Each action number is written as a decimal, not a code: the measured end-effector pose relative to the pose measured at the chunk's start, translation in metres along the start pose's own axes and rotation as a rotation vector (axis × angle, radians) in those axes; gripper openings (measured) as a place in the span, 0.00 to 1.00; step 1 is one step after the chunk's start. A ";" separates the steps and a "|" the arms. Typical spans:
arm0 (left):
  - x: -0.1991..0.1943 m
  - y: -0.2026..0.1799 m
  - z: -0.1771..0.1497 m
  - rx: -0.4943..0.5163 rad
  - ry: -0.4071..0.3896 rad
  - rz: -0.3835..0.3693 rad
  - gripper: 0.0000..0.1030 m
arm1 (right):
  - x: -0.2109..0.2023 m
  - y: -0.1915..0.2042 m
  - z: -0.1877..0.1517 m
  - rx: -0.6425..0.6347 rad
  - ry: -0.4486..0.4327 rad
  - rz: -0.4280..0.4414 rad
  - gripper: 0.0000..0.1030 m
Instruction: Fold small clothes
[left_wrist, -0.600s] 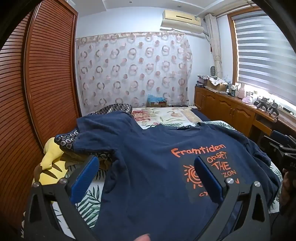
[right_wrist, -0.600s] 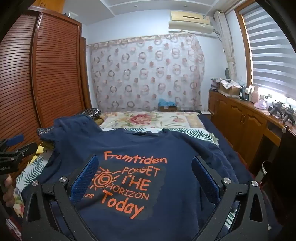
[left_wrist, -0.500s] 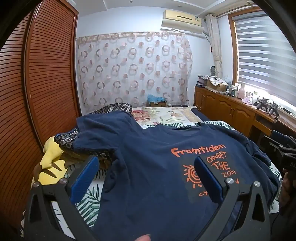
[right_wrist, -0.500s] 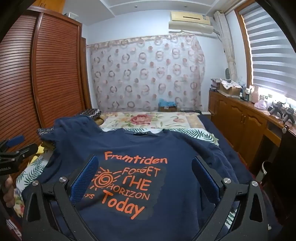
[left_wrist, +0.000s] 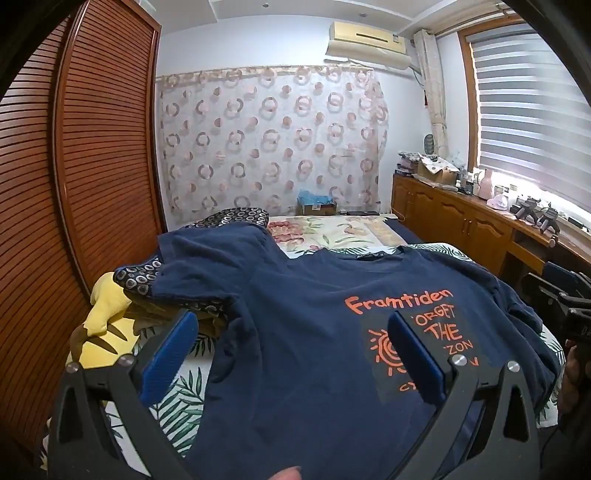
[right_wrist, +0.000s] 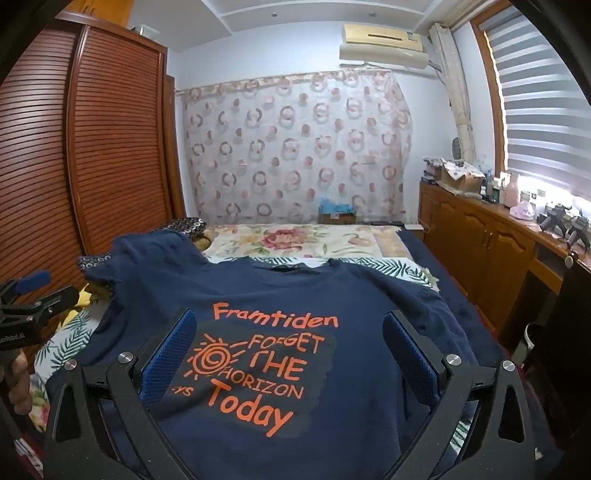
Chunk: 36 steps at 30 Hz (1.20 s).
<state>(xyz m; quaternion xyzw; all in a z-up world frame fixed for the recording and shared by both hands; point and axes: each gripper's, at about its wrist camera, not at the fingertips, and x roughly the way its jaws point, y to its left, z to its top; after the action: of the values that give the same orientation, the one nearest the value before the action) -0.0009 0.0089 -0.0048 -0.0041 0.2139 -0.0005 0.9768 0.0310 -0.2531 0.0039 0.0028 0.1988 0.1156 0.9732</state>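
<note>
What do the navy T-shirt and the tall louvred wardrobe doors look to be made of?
Navy T-shirt with orange print: soft matte knit, probably cotton; it drapes and wrinkles. Tall louvred wardrobe doors: reddish-brown wood or wood veneer with a slight sheen on the slats.

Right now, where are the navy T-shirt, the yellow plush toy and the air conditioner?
navy T-shirt (right_wrist: 332, 295): right wrist view, on the chest above the orange print.
yellow plush toy (left_wrist: 107, 306): left wrist view, on its yellow body left of the shirt.
air conditioner (left_wrist: 369, 42): left wrist view, on its front panel.
</note>
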 end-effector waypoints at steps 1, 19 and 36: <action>0.001 0.002 -0.001 0.000 0.000 0.001 1.00 | 0.001 0.000 0.000 0.001 0.002 0.000 0.99; -0.006 0.003 0.004 -0.008 -0.010 0.011 1.00 | 0.001 0.002 0.001 0.003 0.001 0.004 0.99; -0.009 0.005 0.006 -0.008 -0.015 0.012 1.00 | 0.003 0.007 0.000 0.000 -0.002 0.001 0.99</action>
<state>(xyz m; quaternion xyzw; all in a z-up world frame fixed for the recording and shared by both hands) -0.0063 0.0137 0.0042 -0.0067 0.2068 0.0061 0.9784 0.0323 -0.2454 0.0028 0.0032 0.1980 0.1163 0.9733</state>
